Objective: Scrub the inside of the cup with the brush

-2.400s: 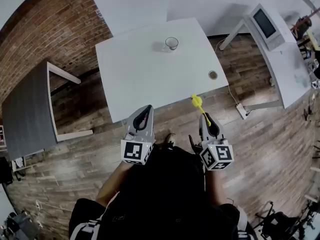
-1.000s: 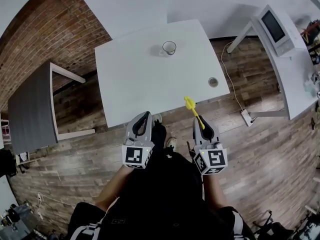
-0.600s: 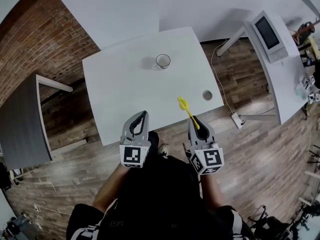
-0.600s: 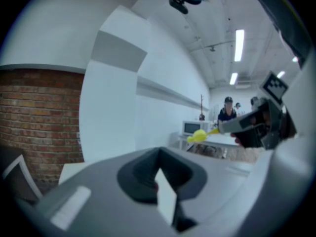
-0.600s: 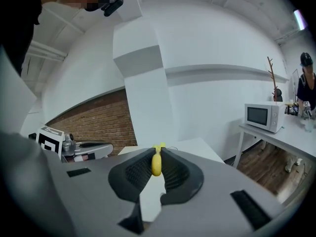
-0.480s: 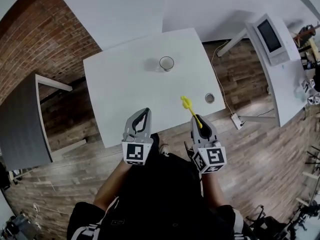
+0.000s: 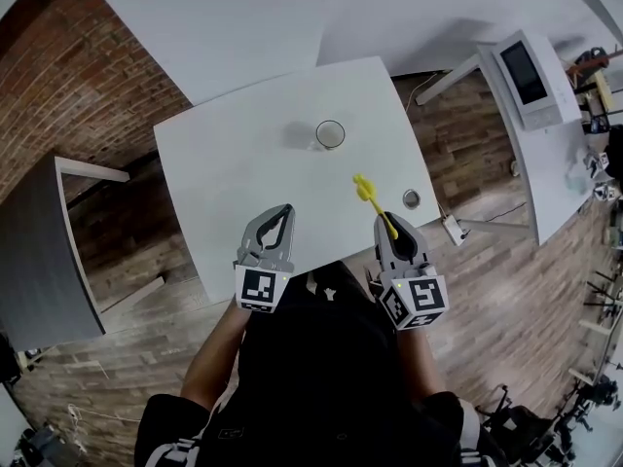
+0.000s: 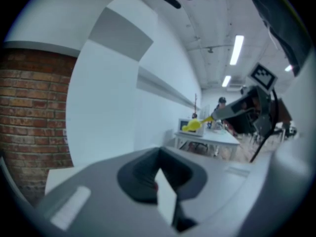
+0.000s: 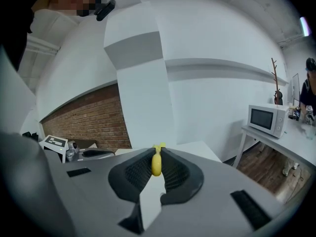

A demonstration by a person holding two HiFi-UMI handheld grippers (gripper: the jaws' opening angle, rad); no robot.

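The wood floor [image 7: 526, 290] fills most of the head view; a brick wall [image 7: 88, 76] runs up the left and a white wall [image 7: 243, 17] stands at the far side. A white table [image 7: 234, 163] sits in the middle, its near edge just ahead of the person [image 7: 321, 377], who wears black. A grey table [image 7: 39, 251] stands at the left; a side table [image 7: 555, 154] at the right carries a microwave [image 7: 524, 66]. A power strip [image 7: 454, 230] lies on the floor just beside the white table's right corner.

The left gripper [image 7: 282, 212] hangs over the table's near edge; in its own view the jaws are pressed together with nothing between them. The right gripper [image 7: 394, 224] is level with it over the same edge, to the right; in its own view the jaws are clamped on the yellow handle of the brush [image 7: 370, 195], which sticks out ahead of the tips; its head is over the table, pointing toward the far side.

The cup [image 7: 330, 134] stands upright on the white table, mouth up, toward the far side and about midway across; it is well apart from both grippers and clear of the brush head, which lies nearer the person and a little to the right. A small round disc [image 7: 411, 198] sits in the tabletop near the right edge, just right of the brush head.
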